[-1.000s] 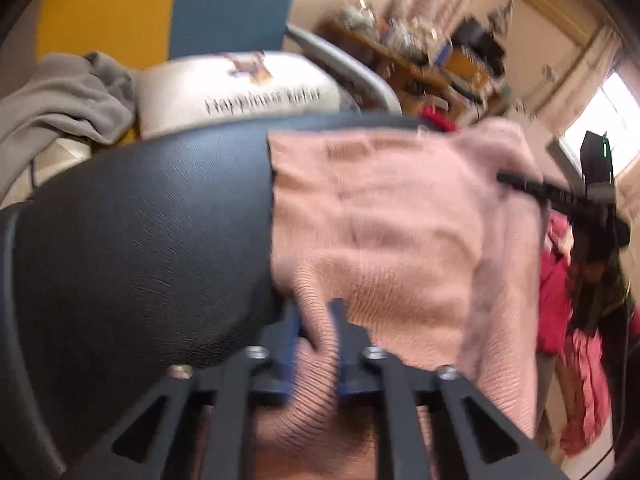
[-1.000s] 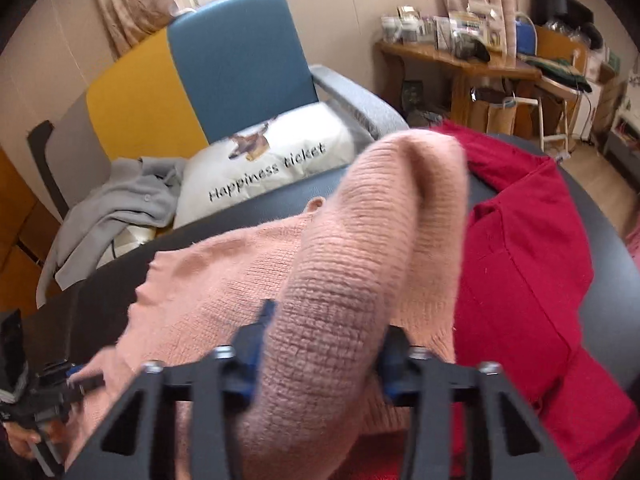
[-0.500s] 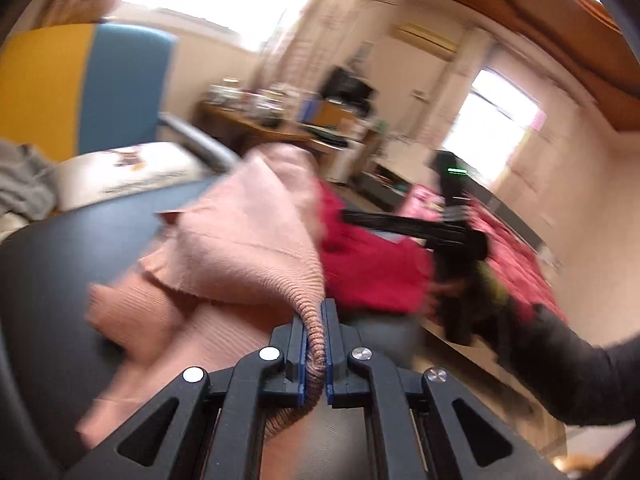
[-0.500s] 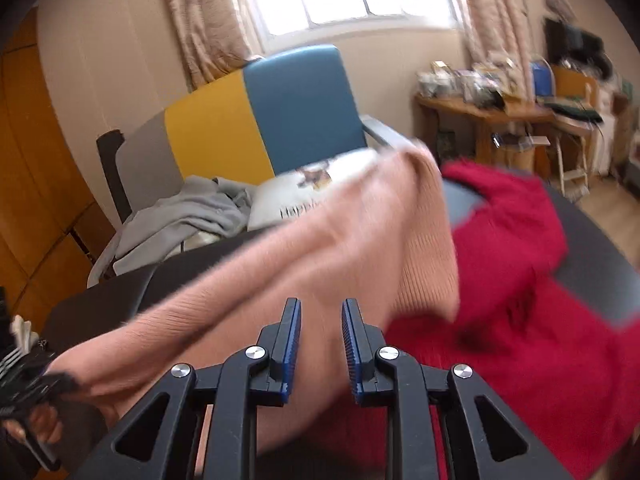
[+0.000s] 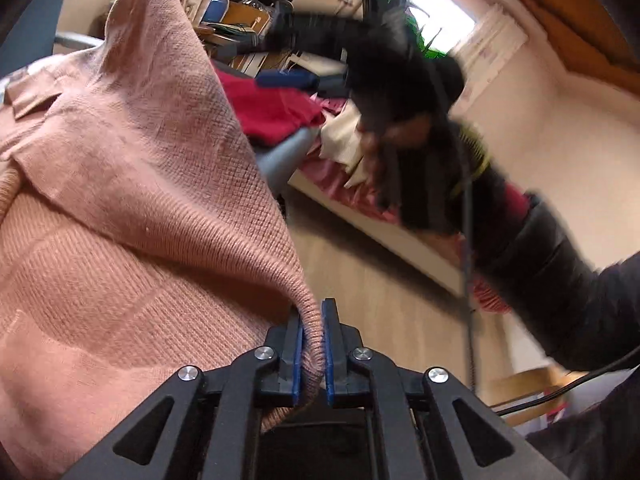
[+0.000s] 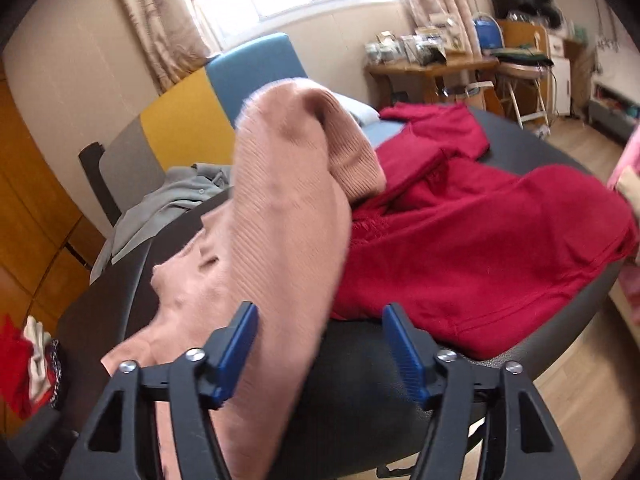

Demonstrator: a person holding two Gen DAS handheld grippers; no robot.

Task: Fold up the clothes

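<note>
A pink knitted sweater (image 5: pixel 140 160) lies bunched on the round black table (image 6: pixel 360 380). My left gripper (image 5: pixel 311 344) is shut on the ribbed edge of it and holds that edge lifted. In the right wrist view the sweater (image 6: pixel 280 220) hangs in a long fold between the jaws of my right gripper (image 6: pixel 321 309). Those jaws are opening wide, and the pads do not press on the cloth. A red garment (image 6: pixel 480 232) lies spread on the table to the right of the sweater. The left wrist view shows the right gripper (image 5: pixel 304 78) blurred, held by a hand in a dark sleeve.
Behind the table stands a yellow and blue armchair (image 6: pixel 248 76) with a grey garment (image 6: pixel 172 200) on it. A cluttered wooden desk (image 6: pixel 432 64) is at the back right. A bed with a pink cover (image 5: pixel 344 192) stands beyond the table's edge. More clothes (image 6: pixel 24 360) lie low at the left.
The left gripper swung to the right, carrying the sweater's edge over the rest of the sweater. The right gripper's jaws, narrow on the sweater before, now stand wide apart.
</note>
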